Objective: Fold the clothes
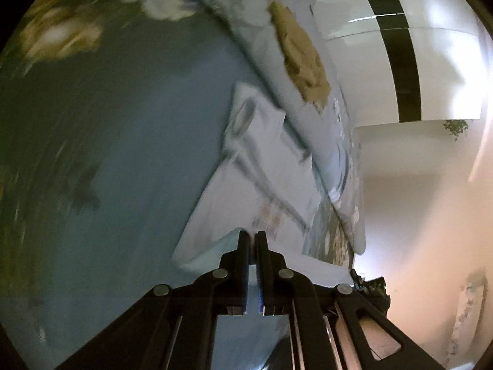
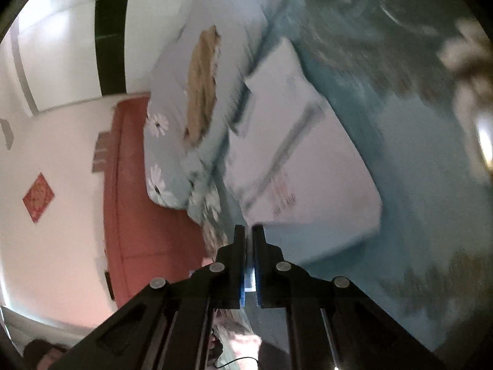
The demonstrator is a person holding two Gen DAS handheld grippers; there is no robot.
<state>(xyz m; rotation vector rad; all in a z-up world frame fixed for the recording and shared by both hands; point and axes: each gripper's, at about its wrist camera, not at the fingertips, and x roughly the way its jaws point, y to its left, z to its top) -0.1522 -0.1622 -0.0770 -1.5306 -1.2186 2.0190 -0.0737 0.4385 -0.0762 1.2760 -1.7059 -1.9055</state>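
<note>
The shirt (image 1: 246,191), a pale white garment with a collar and small red print, lies on a bed (image 1: 129,154) covered by a blue-grey sheet printed with large white and yellow flowers. Both views are blurred and strongly tilted.

The left gripper (image 1: 252,235) has its fingers drawn nearly together, and a pale fold of the shirt's near edge sits in the narrow slot between them, so it is clamped on the cloth. In the right wrist view the right gripper (image 2: 249,228) is likewise pinched almost closed at the near corner of the shirt (image 2: 302,160), with light cloth showing between the pads; it grips that edge too. The part of the shirt nearest each gripper rises off the sheet, while the collar end lies farther away towards the pillows.

Beyond the shirt, at the head of the bed, lie pillows (image 2: 172,141) in the same blue fabric with white daisies, and across them a tan cloth (image 1: 302,61), crumpled and long. In the right wrist view the tan cloth (image 2: 201,86) rests on top of the pillows.

Behind the bed stands a white wall (image 1: 446,71) with a dark vertical stripe (image 1: 397,55). The right wrist view shows a red headboard (image 2: 138,200) against the wall and a red diamond-shaped paper (image 2: 38,197) stuck on the white surface beside it. The light is warm on the wall and dim over the bed.
</note>
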